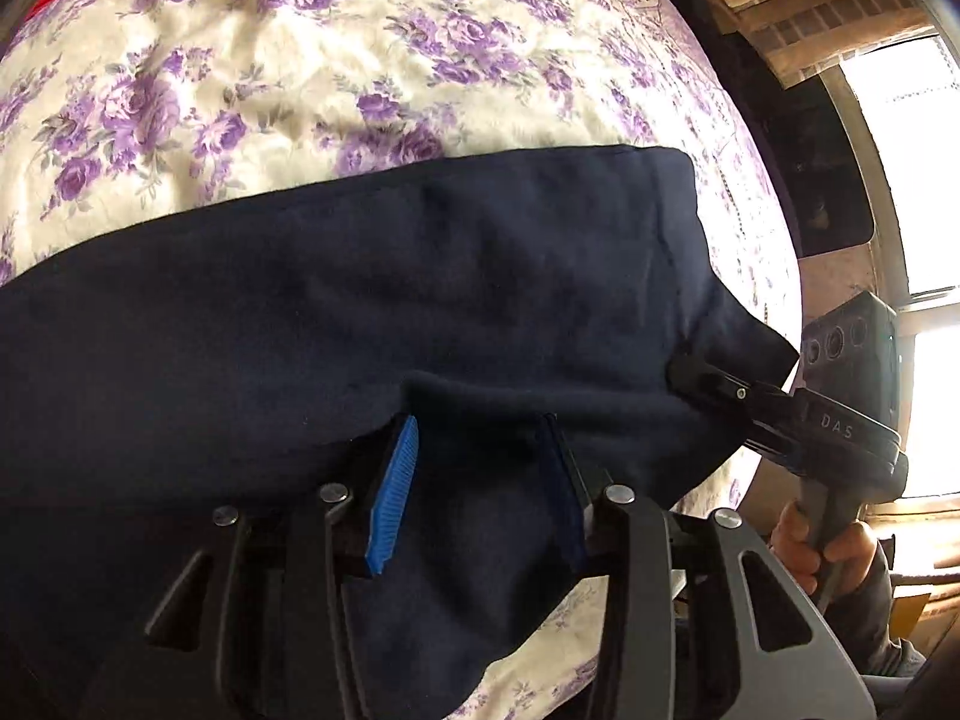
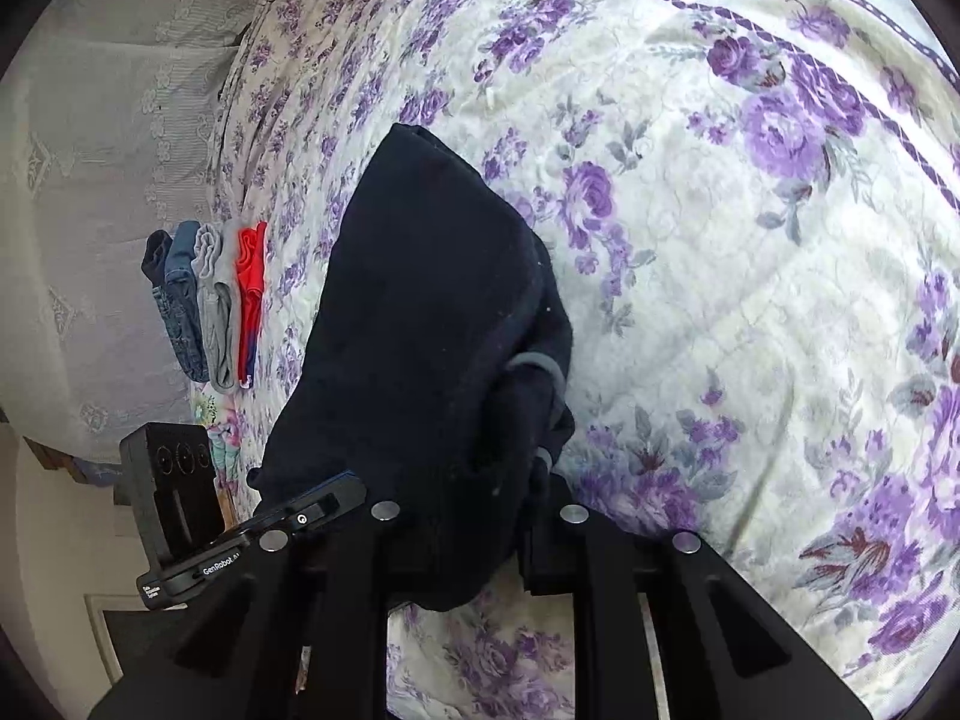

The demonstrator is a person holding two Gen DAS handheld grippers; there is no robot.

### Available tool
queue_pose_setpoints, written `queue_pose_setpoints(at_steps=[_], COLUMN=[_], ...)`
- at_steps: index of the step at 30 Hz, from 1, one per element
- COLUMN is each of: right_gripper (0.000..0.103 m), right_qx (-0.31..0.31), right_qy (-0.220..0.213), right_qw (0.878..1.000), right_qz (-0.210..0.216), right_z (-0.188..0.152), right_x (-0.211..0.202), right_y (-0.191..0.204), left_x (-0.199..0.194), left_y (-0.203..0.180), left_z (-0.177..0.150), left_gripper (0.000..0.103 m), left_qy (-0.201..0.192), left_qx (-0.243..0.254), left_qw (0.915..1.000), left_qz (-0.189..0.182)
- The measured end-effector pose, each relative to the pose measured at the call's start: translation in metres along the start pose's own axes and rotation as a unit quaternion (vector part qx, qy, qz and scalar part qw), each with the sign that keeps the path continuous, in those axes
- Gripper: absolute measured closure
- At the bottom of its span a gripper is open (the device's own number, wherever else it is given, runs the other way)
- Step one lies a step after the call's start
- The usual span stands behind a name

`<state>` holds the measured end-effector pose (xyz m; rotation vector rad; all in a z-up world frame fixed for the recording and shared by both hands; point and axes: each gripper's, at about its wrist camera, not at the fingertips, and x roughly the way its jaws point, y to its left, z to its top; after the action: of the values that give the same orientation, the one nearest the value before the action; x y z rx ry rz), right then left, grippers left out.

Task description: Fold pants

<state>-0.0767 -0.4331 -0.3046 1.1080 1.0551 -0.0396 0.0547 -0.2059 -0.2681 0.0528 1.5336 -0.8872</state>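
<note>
Dark navy pants [image 1: 372, 300] lie across a floral bedspread [image 1: 252, 78]. My left gripper [image 1: 474, 450] has its blue pads apart, with pants cloth lying between and over them. The right gripper [image 1: 702, 375] shows at the right in the left wrist view, its tips pinching the pants' edge. In the right wrist view the pants [image 2: 420, 312] stretch away in a bunched strip, and my right gripper [image 2: 462, 516] has cloth draped over its fingers, which hides its pads. The left gripper [image 2: 312, 501] shows at lower left, touching the cloth.
A stack of folded clothes [image 2: 210, 306], blue, grey and red, lies at the far side of the bed by a lace curtain [image 2: 90, 180]. The bed's edge and a bright window [image 1: 900, 180] are to the right in the left wrist view.
</note>
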Motion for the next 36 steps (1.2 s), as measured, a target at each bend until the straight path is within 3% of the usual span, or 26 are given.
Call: queue_pose_setpoints(at_steps=[3, 7, 11, 15, 18, 20, 21, 24, 27, 30, 32, 34, 36], right_gripper=[0.085, 0.085, 0.085, 0.085, 0.085, 0.085, 0.085, 0.085, 0.085, 0.085, 0.084, 0.082, 0.078], right_qx=[-0.024, -0.104, -0.182, -0.266, -0.331, -0.388, -0.421, -0.518, -0.603, -0.649, -0.673, -0.687, -0.696], right_qy=[-0.004, -0.021, -0.024, -0.009, 0.007, 0.023, 0.034, 0.071, 0.112, 0.153, 0.176, 0.176, 0.163], right_qw=[0.999, 0.993, 0.980, 0.959, 0.939, 0.918, 0.903, 0.848, 0.784, 0.737, 0.703, 0.683, 0.677], right_qz=[-0.023, -0.054, -0.078, -0.100, -0.093, -0.085, -0.083, -0.083, -0.093, -0.111, -0.149, -0.175, -0.172], right_z=[-0.001, -0.005, -0.010, -0.018, -0.030, -0.047, -0.060, -0.108, -0.164, -0.213, -0.240, -0.255, -0.262], right_x=[-0.004, -0.016, -0.021, -0.012, -0.006, 0.003, 0.011, 0.043, 0.088, 0.144, 0.184, 0.209, 0.210], right_y=[0.014, 0.059, 0.109, 0.157, 0.203, 0.236, 0.252, 0.293, 0.314, 0.313, 0.296, 0.281, 0.284], left_x=[0.000, -0.004, -0.007, -0.014, -0.061, -0.105, -0.127, -0.172, -0.187, -0.183, -0.175, -0.173, -0.175], left_y=[-0.004, -0.006, 0.000, 0.015, 0.053, 0.086, 0.104, 0.154, 0.194, 0.225, 0.238, 0.240, 0.242], left_z=[-0.004, -0.014, -0.025, -0.034, -0.043, -0.058, -0.069, -0.106, -0.141, -0.167, -0.178, -0.181, -0.182], left_gripper=[0.055, 0.053, 0.053, 0.054, 0.054, 0.054, 0.054, 0.054, 0.054, 0.054, 0.059, 0.059, 0.059], left_qy=[0.002, 0.007, 0.017, 0.022, -0.036, -0.098, -0.125, -0.173, -0.182, -0.168, -0.163, -0.172, -0.170], left_qx=[0.019, 0.028, 0.007, -0.034, -0.091, -0.126, -0.145, -0.201, -0.255, -0.294, -0.309, -0.313, -0.306], left_qw=[0.9998, 0.9996, 0.9990, 0.9953, 0.9871, 0.9796, 0.9761, 0.9643, 0.9483, 0.9352, 0.9312, 0.9291, 0.9306], left_qz=[0.010, 0.006, -0.042, -0.088, -0.126, -0.123, -0.103, -0.002, 0.054, 0.102, 0.103, 0.098, 0.106])
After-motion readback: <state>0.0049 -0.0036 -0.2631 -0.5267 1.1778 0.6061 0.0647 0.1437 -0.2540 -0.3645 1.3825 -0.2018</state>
